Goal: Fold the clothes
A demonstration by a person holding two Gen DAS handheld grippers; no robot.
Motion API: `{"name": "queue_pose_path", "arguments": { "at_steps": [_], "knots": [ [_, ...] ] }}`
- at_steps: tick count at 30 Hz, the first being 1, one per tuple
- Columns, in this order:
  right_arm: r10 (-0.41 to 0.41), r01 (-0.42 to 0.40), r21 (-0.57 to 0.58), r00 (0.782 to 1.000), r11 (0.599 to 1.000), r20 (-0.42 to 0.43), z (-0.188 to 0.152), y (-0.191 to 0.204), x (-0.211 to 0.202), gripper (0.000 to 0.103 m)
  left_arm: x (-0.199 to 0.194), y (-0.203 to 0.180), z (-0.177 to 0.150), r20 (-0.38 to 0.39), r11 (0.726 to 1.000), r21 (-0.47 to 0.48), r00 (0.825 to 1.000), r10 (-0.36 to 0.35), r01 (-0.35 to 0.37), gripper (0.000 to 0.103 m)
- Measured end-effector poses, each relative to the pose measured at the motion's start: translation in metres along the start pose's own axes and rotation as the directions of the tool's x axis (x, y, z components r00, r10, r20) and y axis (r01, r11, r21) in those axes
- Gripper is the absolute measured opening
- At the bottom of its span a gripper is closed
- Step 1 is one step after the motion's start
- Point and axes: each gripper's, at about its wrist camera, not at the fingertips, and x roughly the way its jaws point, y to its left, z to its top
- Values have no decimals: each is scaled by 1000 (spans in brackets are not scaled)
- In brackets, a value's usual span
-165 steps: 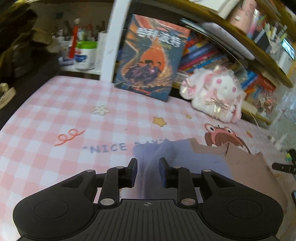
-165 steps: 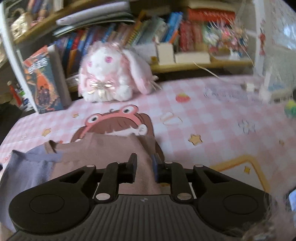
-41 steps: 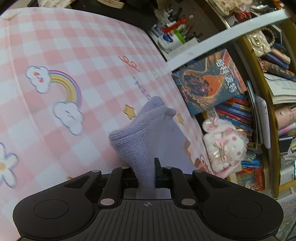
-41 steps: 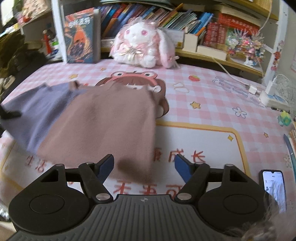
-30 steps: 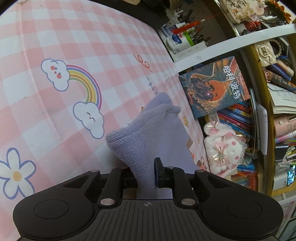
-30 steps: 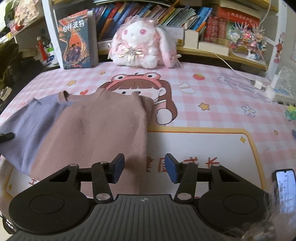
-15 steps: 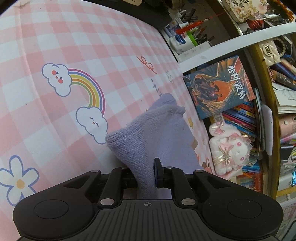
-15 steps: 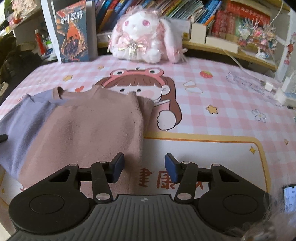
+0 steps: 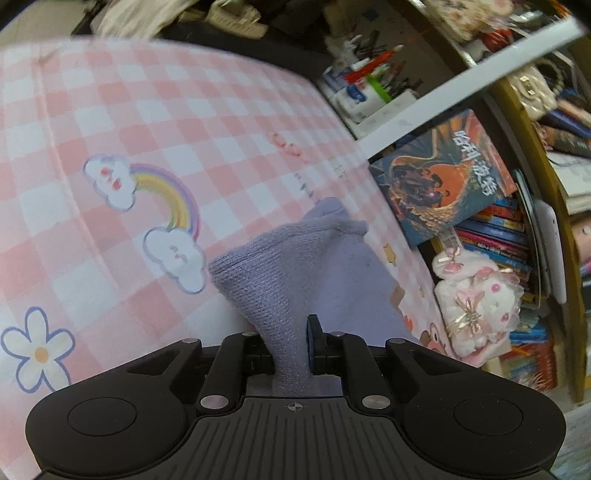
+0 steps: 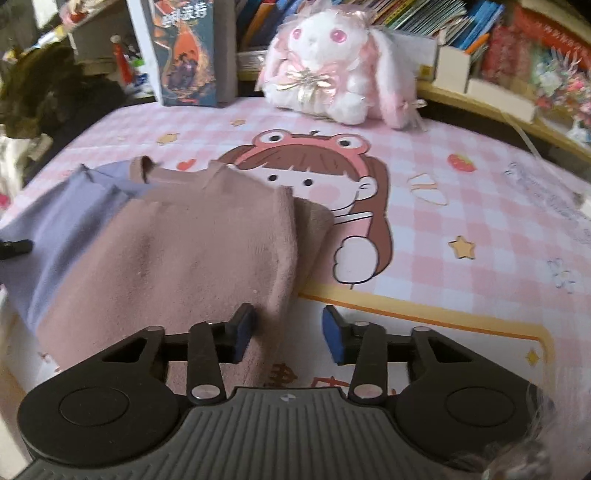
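Observation:
A knit sweater, brown-pink body [image 10: 192,254] with lavender left part [image 10: 62,225], lies on the pink checked table mat [image 10: 461,192]. My left gripper [image 9: 291,347] is shut on the lavender sleeve end [image 9: 273,280], holding it raised above the mat. Its tip shows in the right wrist view [image 10: 14,248] at the left edge. My right gripper [image 10: 288,332] is open and empty, low over the sweater's right lower edge, its left finger [image 10: 243,332] over the fabric.
A pink-white plush bunny [image 10: 332,62] and an upright book [image 10: 184,48] stand at the back, before bookshelves [image 10: 480,33]. The mat carries a cartoon girl print [image 10: 314,177] and a rainbow print [image 9: 162,195]. Dark clutter [image 10: 48,99] lies at the left.
My right gripper has moved forward and lower toward the sweater's right edge, staying open. My left gripper still holds the sleeve, shifted slightly.

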Motion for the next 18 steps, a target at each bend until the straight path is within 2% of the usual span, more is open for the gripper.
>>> {"name": "queue_pose_path", "arguments": {
  "at_steps": [2, 7, 10, 12, 14, 15, 16, 18],
  "knots": [
    [34, -34, -25, 999, 999, -7, 1, 0, 1, 23, -8, -14, -2, 30, 999, 38, 1000, -8, 6, 12],
    [108, -108, -42, 994, 993, -15, 1, -8, 3, 18, -34, -66, -10, 92, 982, 186, 995, -45, 28, 12],
    [144, -145, -42, 989, 989, -17, 1, -15, 4, 18, -51, -108, -24, 119, 950, 309, 989, -82, 41, 12],
    [162, -163, -47, 987, 985, -18, 2, -17, 5, 18, -62, -136, -38, 128, 914, 403, 987, -99, 40, 12],
    [181, -182, -51, 983, 982, -19, 2, -20, 5, 18, -69, -167, -61, 125, 855, 519, 986, -107, 27, 12],
    [191, -192, -53, 981, 980, -21, 2, -22, 5, 18, -72, -182, -73, 124, 819, 574, 986, -110, 20, 12],
    [200, -201, -54, 979, 978, -23, 2, -23, 6, 18, -75, -196, -90, 117, 772, 636, 988, -105, 7, 13],
    [218, -219, -54, 976, 974, -26, 3, -26, 6, 18, -68, -220, -134, 100, 632, 773, 994, -42, -51, 18]
  ]
}}
